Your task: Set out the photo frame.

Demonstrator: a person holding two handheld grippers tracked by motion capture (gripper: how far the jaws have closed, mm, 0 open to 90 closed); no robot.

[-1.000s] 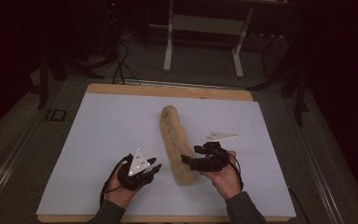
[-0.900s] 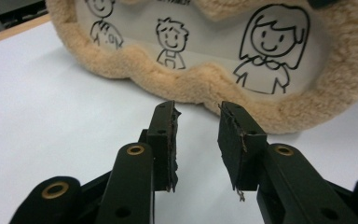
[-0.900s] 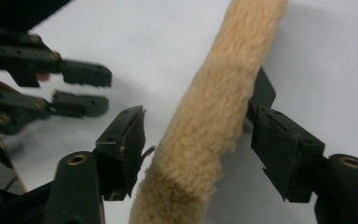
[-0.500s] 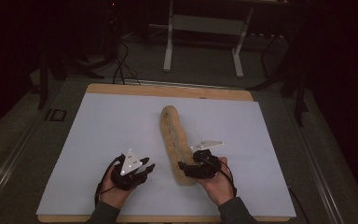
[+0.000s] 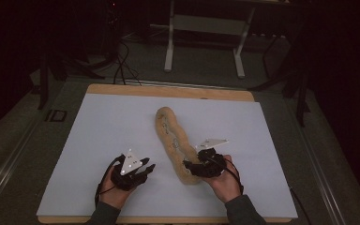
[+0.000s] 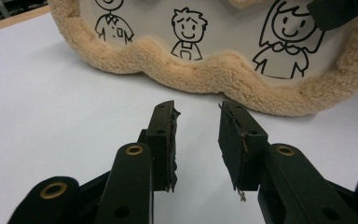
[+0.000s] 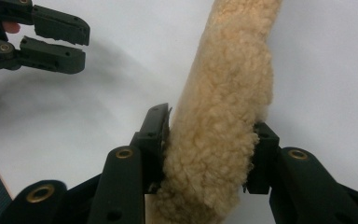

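Worktop: a wooden board covered by a pale blue-white sheet (image 5: 98, 140), with dark floor around it.
Plush thing: a long, tan, fleecy soft piece with a wavy edge (image 5: 171, 136) lies on the sheet near the middle, running from the far centre toward the person's right hand. The left gripper view shows its flat white face printed with black line drawings of cartoon children (image 6: 186, 28), framed by the fleecy border.
Right tool: the black two-jaw right tool (image 5: 191, 167) sits at the near end of the plush piece. In the right gripper view (image 7: 209, 154) its jaws have just been closing, and both pads now press into the fleece from either side, so it is clamped on the plush edge.
Left tool: the black left tool (image 5: 146, 168) rests low over the sheet, just beside the plush piece and apart from it. In the left gripper view (image 6: 196, 140) its jaws stand apart with bare sheet between them, the fleecy border a little ahead of the tips.
Hands: both of the person's hands come in from the near edge, each wrapped around its tool.
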